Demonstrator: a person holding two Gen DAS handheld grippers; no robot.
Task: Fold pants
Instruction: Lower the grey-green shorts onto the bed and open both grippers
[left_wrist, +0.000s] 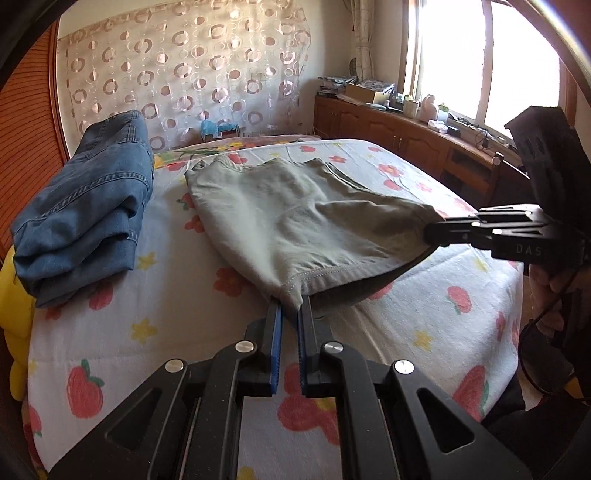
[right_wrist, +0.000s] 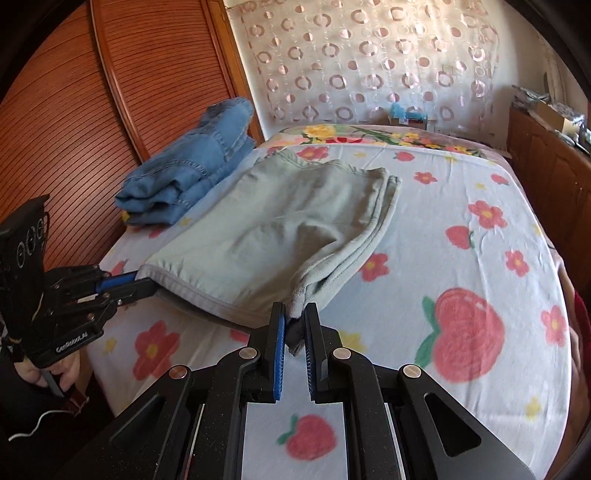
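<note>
Pants (left_wrist: 295, 218) lie on the bed (left_wrist: 177, 317), near edge lifted, because the left claw (left_wrist: 290, 310) at 6 o'clock and right claw (left_wrist: 430, 230) at 3 o'clock each pinch a corner to fold it.

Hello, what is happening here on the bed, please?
A person is folding a pair of light green pants on a bed with a flowered blanket. The left gripper and the right gripper are each shut on a near corner of the pants, holding that edge just above the blanket, while the far part lies flat. Folded blue jeans rest beside them.
</note>
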